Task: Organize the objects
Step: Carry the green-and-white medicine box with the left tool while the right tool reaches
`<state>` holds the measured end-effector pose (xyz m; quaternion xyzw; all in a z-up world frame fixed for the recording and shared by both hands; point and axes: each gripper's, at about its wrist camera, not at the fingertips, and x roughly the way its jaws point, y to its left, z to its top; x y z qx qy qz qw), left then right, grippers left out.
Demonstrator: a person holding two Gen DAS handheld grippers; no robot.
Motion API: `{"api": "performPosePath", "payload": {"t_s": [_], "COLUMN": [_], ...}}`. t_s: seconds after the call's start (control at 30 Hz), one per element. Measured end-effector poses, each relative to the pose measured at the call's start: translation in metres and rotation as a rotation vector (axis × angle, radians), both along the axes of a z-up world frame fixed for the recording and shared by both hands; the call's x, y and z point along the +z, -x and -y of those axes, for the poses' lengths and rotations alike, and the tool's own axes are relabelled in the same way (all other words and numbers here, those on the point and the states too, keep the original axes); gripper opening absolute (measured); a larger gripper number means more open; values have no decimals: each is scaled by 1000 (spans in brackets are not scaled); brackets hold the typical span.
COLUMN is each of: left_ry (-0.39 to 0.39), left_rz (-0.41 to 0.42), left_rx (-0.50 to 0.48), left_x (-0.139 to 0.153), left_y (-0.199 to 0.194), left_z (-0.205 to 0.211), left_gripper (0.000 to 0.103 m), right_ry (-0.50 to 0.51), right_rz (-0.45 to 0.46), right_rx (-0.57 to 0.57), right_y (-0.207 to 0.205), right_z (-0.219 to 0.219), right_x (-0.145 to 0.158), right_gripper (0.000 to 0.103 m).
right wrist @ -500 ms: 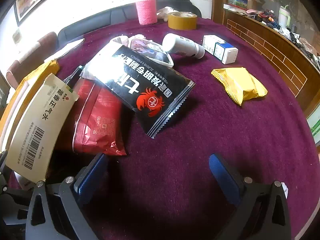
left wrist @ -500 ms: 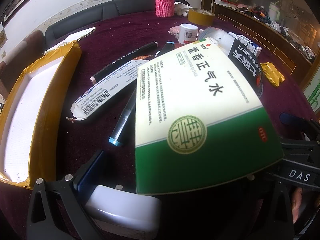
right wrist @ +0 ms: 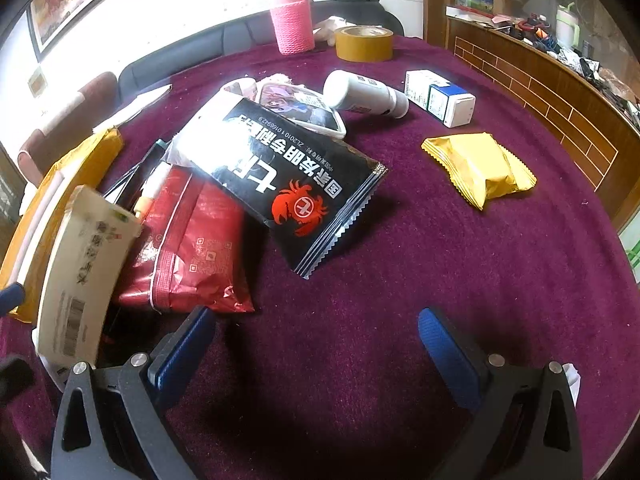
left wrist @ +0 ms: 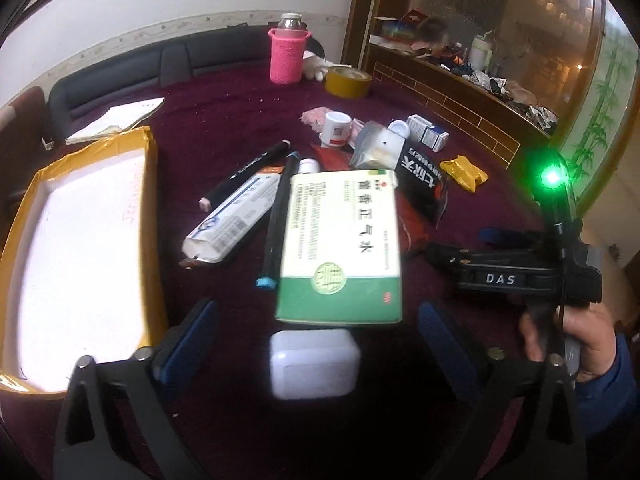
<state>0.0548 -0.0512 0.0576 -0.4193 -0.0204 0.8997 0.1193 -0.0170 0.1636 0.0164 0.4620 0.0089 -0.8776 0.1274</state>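
A white and green medicine box (left wrist: 342, 248) lies tilted on a white plastic bottle (left wrist: 314, 364), just ahead of my open left gripper (left wrist: 316, 340); it also shows in the right wrist view (right wrist: 80, 276). My left fingers (left wrist: 188, 332) stand apart from it. My right gripper (right wrist: 316, 348) is open and empty above bare cloth; it shows in the left wrist view (left wrist: 500, 268). A red packet (right wrist: 192, 248) and a black crab packet (right wrist: 288, 184) lie ahead of it. An open yellow box (left wrist: 80, 248) with a white floor stands at the left.
On the purple tablecloth (right wrist: 440, 260) lie a toothpaste tube (left wrist: 236, 216), two markers (left wrist: 276, 216), a white bottle (right wrist: 364, 94), a small white box (right wrist: 440, 98), a yellow packet (right wrist: 480, 168), a tape roll (right wrist: 364, 44) and a pink-sleeved flask (right wrist: 292, 24). A brick-pattern ledge (right wrist: 560, 92) runs at the right.
My left gripper has opened and pulled back from the medicine box, which now rests on the white bottle. My right gripper has barely moved.
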Motion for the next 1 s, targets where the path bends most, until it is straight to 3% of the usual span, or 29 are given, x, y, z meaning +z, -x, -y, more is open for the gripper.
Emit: {"api": "performPosePath", "payload": {"t_s": [0.03, 0.07, 0.13, 0.23, 0.4, 0.67, 0.7, 0.87, 1.0], "left_ry": [-13, -34, -75, -51, -25, -35, -41, -54, -102], "left_rz": [6, 23, 71, 58, 70, 162, 166, 128, 77], "left_rx": [-5, -13, -24, -19, -28, -8, -12, 9, 21], "left_x": [-1, -2, -7, -7, -5, -24, -26, -20, -2], "left_y": [1, 4, 13, 18, 34, 78, 82, 77, 52], "left_z": [2, 3, 2, -8, -19, -19, -20, -17, 5], "left_gripper": [75, 73, 72, 73, 79, 79, 75, 72, 72], "right_ry": [4, 9, 27, 70, 50, 95, 99, 116, 131], "right_rz": [-1, -1, -4, -15, -78, -106, -104, -86, -95], "right_rx": [-1, 0, 3, 22, 18, 57, 63, 91, 184], "right_y": [0, 0, -2, -6, -19, -31, -33, -38, -48], "right_z": [0, -1, -3, -8, -14, -13, -12, -7, 5], "right_x": [0, 0, 1, 4, 17, 32, 32, 31, 35], "right_gripper": [103, 103, 103, 103, 103, 103, 103, 103, 103]}}
